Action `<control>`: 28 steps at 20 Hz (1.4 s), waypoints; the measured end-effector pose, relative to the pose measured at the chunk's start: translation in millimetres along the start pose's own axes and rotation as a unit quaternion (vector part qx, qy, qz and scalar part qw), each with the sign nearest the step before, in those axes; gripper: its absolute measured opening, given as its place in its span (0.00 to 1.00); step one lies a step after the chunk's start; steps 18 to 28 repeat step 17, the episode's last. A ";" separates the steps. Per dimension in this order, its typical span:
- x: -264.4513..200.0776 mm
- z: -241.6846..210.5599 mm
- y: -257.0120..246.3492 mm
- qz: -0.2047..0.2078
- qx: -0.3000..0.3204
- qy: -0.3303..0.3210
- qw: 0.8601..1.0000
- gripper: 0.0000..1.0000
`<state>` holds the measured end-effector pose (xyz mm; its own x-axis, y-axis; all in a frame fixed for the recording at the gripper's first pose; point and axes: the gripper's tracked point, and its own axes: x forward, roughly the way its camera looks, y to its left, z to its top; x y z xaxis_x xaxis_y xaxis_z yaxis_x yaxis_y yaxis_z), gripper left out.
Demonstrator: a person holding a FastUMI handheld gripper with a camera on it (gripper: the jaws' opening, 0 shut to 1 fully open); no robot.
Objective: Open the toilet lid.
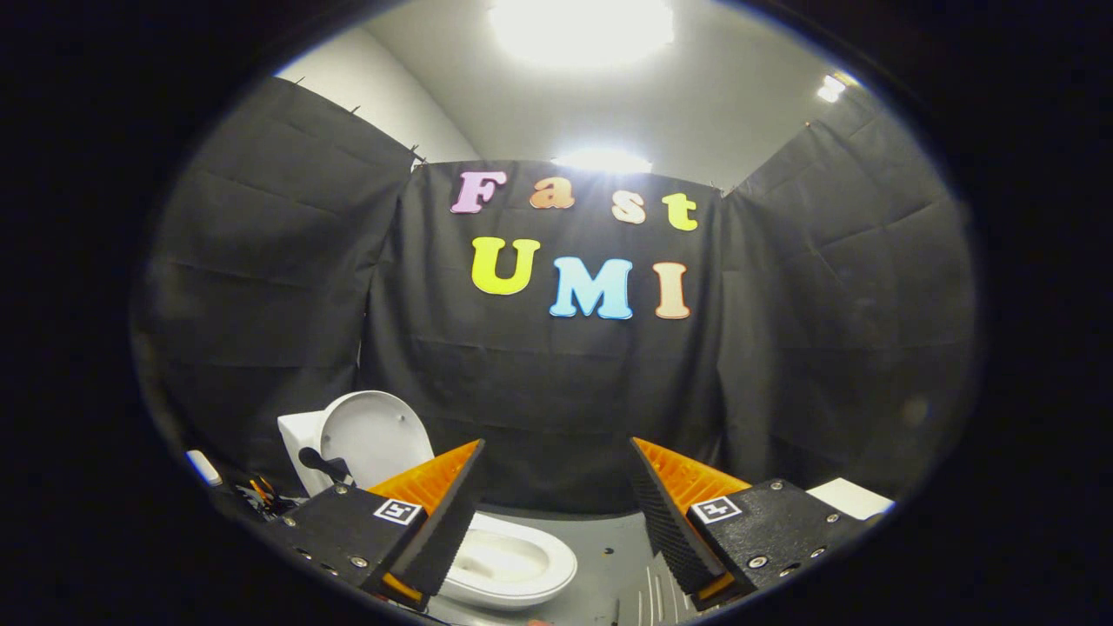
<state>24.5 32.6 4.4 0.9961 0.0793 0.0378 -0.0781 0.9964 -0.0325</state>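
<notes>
The gripper has its two fingers spread wide with nothing between them, each finger body carrying one small square black-and-white marker. One toilet sits low beside the left finger, its oval bowl running lengthwise away from the toilet lid, which stands raised upright behind the bowl against the black cloth wall; no readable brand shows on it

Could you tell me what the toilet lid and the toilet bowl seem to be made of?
The raised toilet lid looks like smooth white plastic, thin, with a soft sheen. The toilet bowl looks like glazed ceramic, thick-rimmed and glossy, though it could be plastic. The gripper is open, holding nothing.
</notes>
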 end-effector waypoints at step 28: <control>-14.8 -37.5 -18.5 -0.030 0.000 0.045 0.999 0.95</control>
